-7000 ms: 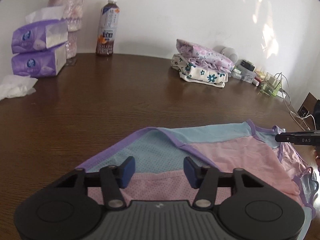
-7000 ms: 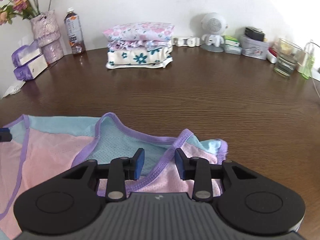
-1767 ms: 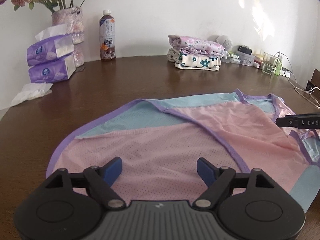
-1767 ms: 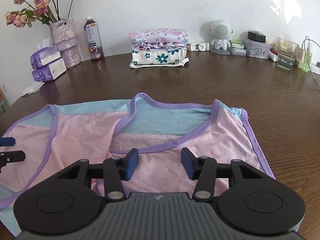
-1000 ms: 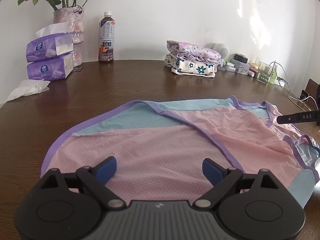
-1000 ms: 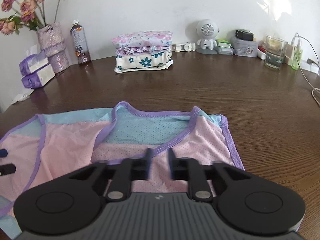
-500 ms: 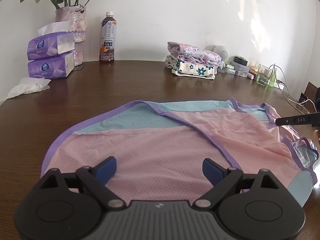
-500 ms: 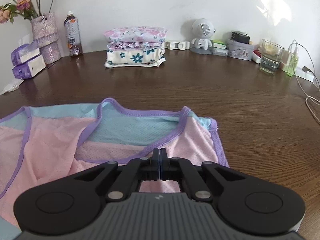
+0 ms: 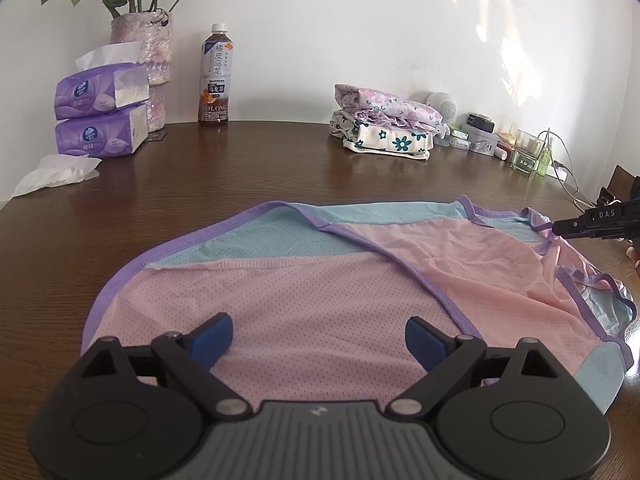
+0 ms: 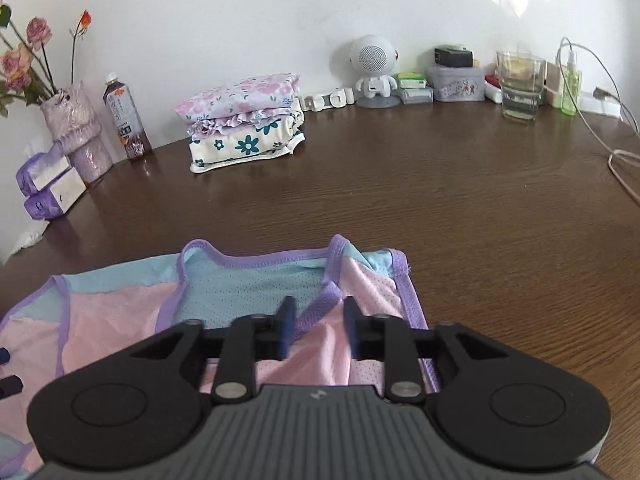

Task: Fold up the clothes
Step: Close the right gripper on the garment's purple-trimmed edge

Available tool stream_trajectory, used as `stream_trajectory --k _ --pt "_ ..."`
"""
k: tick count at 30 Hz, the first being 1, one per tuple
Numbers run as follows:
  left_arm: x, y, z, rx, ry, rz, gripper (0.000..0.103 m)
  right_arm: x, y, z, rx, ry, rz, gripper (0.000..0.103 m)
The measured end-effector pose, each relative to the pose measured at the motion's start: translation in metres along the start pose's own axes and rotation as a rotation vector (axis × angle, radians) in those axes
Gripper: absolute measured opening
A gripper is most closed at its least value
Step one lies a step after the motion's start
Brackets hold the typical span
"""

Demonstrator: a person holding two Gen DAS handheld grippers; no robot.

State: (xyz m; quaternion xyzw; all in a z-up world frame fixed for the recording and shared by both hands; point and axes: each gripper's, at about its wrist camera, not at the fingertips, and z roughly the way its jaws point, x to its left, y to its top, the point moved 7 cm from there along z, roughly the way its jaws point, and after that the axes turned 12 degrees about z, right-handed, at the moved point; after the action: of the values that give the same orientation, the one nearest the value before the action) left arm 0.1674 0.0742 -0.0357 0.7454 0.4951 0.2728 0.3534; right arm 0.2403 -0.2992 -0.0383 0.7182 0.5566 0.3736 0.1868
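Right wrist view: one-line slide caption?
Right gripper, jaws open around a raised fold of the pink-and-blue mesh garment on the dark wooden table.

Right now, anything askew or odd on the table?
Mostly tidy. The pink and blue garment lies rumpled on its right side, with purple trim bunched up between the right gripper fingers. A crumpled tissue sits loose beside the tissue packs. Nothing is spilled.

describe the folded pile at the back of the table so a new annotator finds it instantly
On the brown table, look along the far edge by the white wall. The folded clothes stack sits between the tea bottle and the white robot-shaped speaker. It is the only floral fabric there: pink flowers on top, teal below.
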Motion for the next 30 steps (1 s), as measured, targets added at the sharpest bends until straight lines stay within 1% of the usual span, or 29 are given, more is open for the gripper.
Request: stream_trajectory --k 2,3,4,7,9,10,12,13,14,16,19,23,24,25,26,27,28,30 --pt "0.0 0.0 0.0 0.0 0.0 0.001 0.093 0.002 -0.001 0.005 0.006 -0.022 -0.033 0.031" --pt "0.0 0.0 0.0 -0.001 -0.001 0.0 0.093 0.003 -0.001 0.007 0.01 -0.028 -0.044 0.026" --pt "0.001 0.0 0.0 -0.001 -0.003 -0.001 0.093 0.003 -0.001 0.01 0.014 -0.035 -0.055 0.004" --pt "0.001 0.0 -0.001 -0.003 -0.006 -0.004 0.093 0.001 0.001 0.015 0.019 -0.057 -0.079 0.003" --pt "0.001 0.0 -0.001 -0.004 -0.006 -0.004 0.093 -0.006 0.007 0.015 0.003 -0.078 -0.061 0.003" --pt "0.001 0.0 -0.001 -0.004 -0.006 -0.004 0.094 -0.009 0.009 0.015 0.007 -0.078 -0.049 0.004" --pt "0.001 0.0 -0.001 -0.004 -0.007 -0.003 0.094 -0.015 0.011 0.015 0.027 -0.065 -0.019 0.011" --pt "0.001 0.0 -0.001 -0.004 -0.008 -0.004 0.094 -0.017 0.011 0.011 0.034 -0.054 0.01 0.022" --pt "0.001 0.0 -0.001 -0.005 -0.009 -0.007 0.094 -0.018 0.01 0.006 0.034 -0.043 0.037 0.034" --pt "0.001 0.0 -0.002 -0.006 -0.01 -0.009 0.094 -0.018 0.004 -0.009 0.021 -0.028 0.069 0.037" --pt "0.001 0.0 -0.002 -0.005 -0.008 -0.006 0.094 -0.017 -0.013 -0.023 0.037 -0.043 0.079 0.037" --pt "0.001 0.0 -0.001 -0.004 -0.007 -0.005 0.094 -0.013 -0.034 -0.03 0.059 -0.092 0.024 0.035" --pt "0.001 0.0 -0.002 -0.004 -0.007 -0.006 0.094 -0.012 -0.038 -0.032 0.061 -0.104 0.005 0.03" --pt "0.001 0.0 -0.002 -0.004 -0.007 -0.006 0.094 -0.011 -0.042 -0.034 0.062 -0.115 -0.014 0.015" --pt "0.002 0.0 -0.002 -0.004 -0.007 -0.006 0.094 -0.01 -0.044 -0.036 0.064 -0.127 -0.034 0.004" --pt "0.002 0.0 -0.002 -0.004 -0.007 -0.007 0.094 -0.011 -0.044 -0.038 0.065 -0.138 -0.052 0.004" --pt "0.002 0.0 -0.002 -0.004 -0.007 -0.007 0.094 -0.011 -0.043 -0.04 0.07 -0.142 -0.068 0.001" --pt "0.002 0.0 -0.002 -0.005 -0.007 -0.007 0.094 -0.016 -0.04 -0.042 0.071 -0.161 -0.093 0.0"
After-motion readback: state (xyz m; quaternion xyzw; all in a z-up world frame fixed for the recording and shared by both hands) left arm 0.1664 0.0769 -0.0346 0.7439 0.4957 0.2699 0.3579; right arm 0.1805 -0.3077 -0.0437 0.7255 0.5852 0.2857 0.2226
